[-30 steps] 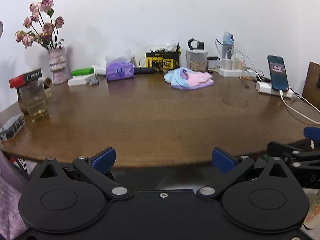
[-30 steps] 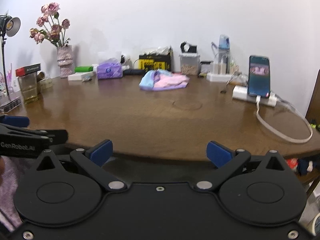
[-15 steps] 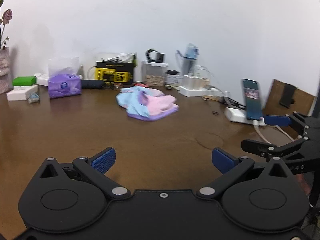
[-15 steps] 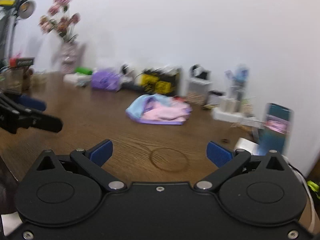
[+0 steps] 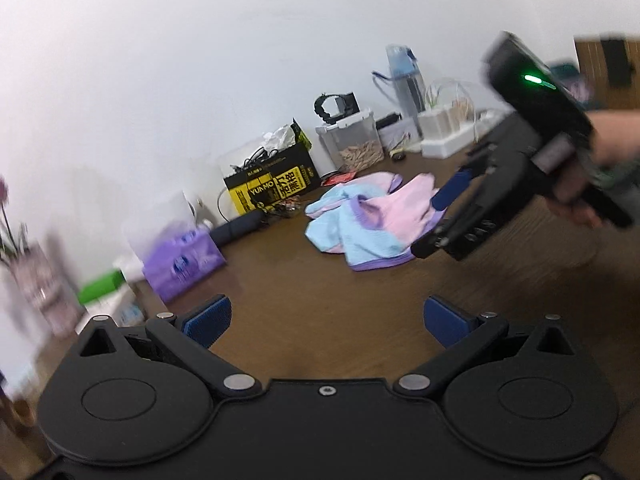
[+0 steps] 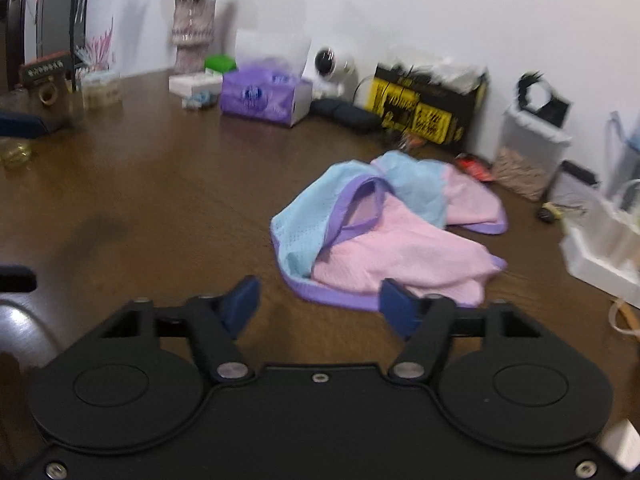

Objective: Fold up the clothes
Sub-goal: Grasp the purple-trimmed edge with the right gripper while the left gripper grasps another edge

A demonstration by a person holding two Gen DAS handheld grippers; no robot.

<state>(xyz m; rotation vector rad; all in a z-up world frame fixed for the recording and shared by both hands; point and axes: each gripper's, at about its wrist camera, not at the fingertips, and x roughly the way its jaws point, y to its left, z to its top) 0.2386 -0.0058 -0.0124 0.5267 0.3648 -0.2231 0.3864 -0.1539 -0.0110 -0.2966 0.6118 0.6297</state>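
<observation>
A crumpled pink and light-blue garment with purple trim (image 6: pixel 384 232) lies on the brown wooden table (image 6: pixel 160 208); it also shows in the left wrist view (image 5: pixel 360 220). My right gripper (image 6: pixel 320 304) is open and empty, its blue pads just short of the garment's near purple hem. In the left wrist view the right gripper (image 5: pixel 444 216) hovers at the garment's right side, held by a hand. My left gripper (image 5: pixel 326 322) is open and empty over bare table, well short of the garment.
Along the wall stand a purple tissue box (image 6: pixel 264 96), a yellow-black box (image 6: pixel 428 108), a clear container (image 6: pixel 528 148), a white power strip (image 6: pixel 600 252), a vase of flowers (image 6: pixel 192 36) and a small camera (image 6: pixel 332 64).
Both grippers moved forward over the table toward the garment. The right gripper now sits at its near edge. The left view swung and tilted, bringing the right gripper in front of it.
</observation>
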